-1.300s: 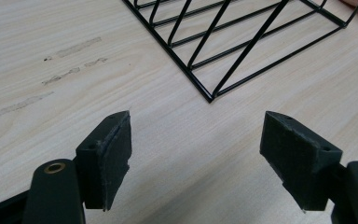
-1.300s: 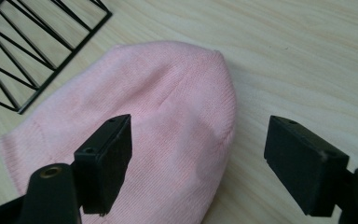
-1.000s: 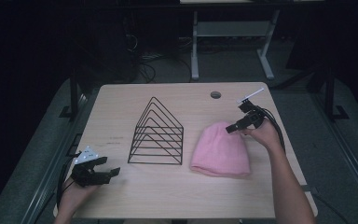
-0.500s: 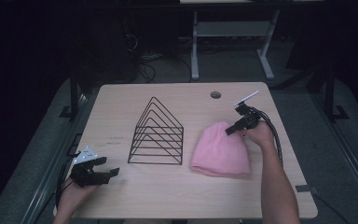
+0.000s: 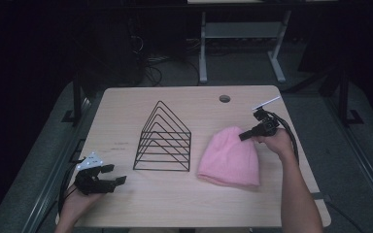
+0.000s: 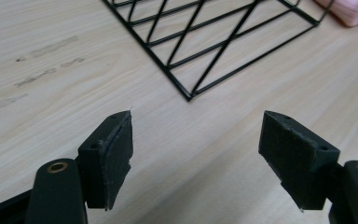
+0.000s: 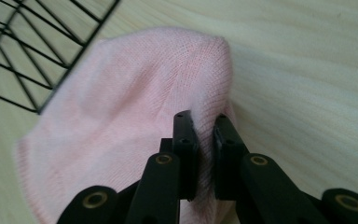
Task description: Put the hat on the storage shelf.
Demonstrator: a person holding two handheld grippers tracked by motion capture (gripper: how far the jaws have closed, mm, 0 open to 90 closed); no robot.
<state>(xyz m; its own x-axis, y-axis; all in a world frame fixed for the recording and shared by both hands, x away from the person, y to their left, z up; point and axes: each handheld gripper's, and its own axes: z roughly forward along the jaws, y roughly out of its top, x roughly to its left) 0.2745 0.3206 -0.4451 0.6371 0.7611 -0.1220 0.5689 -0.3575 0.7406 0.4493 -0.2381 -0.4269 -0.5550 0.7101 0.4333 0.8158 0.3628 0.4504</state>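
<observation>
1. Pink and soft, the knit hat [image 5: 230, 156] lies flat on the tabletop [image 5: 126, 111], just beside the black wire rack [image 5: 163, 139].
2. The right hand-held gripper [image 7: 204, 122] is squeezed nearly shut on a fold of the hat near its round top. A bit of pink wool sits between the jaws.
3. The left hand-held gripper [image 6: 196, 144] is wide open and holds nothing. It rests low at the near left corner of the tabletop, pointing at the rack.
4. I think the step in hand is grabbing the hat. Next, the hat likely needs a slow lift, so the soft wool does not slip out. The rack is close, so the hat could catch on its wires.
5. Half a second ago, the right hand-held gripper sat a little higher and farther back at the hat's edge. Now it has come down onto the hat. The left one has stayed put.
</observation>
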